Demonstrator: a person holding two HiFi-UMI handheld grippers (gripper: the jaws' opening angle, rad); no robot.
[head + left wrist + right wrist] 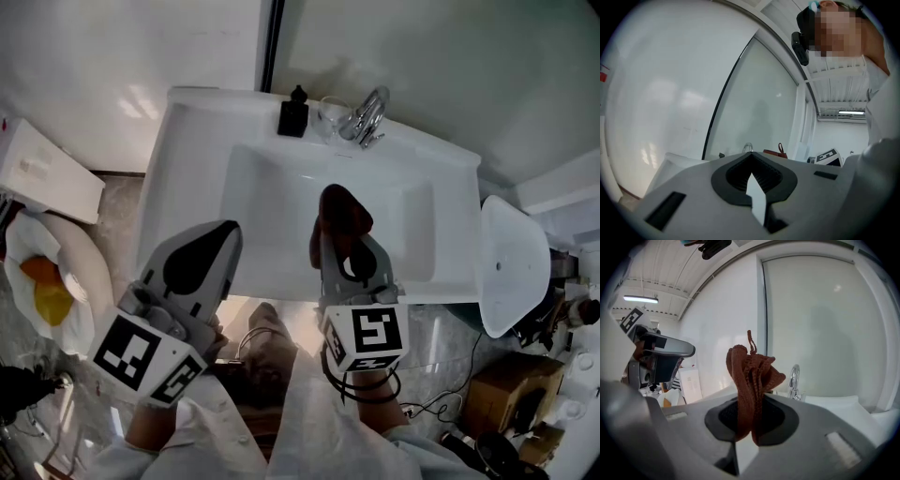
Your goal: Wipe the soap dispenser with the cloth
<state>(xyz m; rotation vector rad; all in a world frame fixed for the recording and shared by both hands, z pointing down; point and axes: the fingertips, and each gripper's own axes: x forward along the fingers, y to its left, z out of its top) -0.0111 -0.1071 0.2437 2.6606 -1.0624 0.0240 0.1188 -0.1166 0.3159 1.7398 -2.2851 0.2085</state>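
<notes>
The black soap dispenser [293,114] stands on the back rim of the white sink [197,141], left of a clear glass [330,112] and the chrome faucet [367,117]. My right gripper [343,234] hovers over the basin's front edge, shut on a bunched rust-brown cloth [342,216] that sticks up from its jaws [749,373]. That gripper [750,404] points toward the faucet [793,380]. My left gripper [202,258] is held at the sink's front left, shut with nothing in it. Its own view shows its jaws [751,157] closed together.
A toilet [52,183] with an orange and yellow thing [47,286] in its bowl stands to the left. On the right are a white tub [511,262], a cardboard box [506,389] and cables on the floor. A wall and a glass panel rise behind the sink.
</notes>
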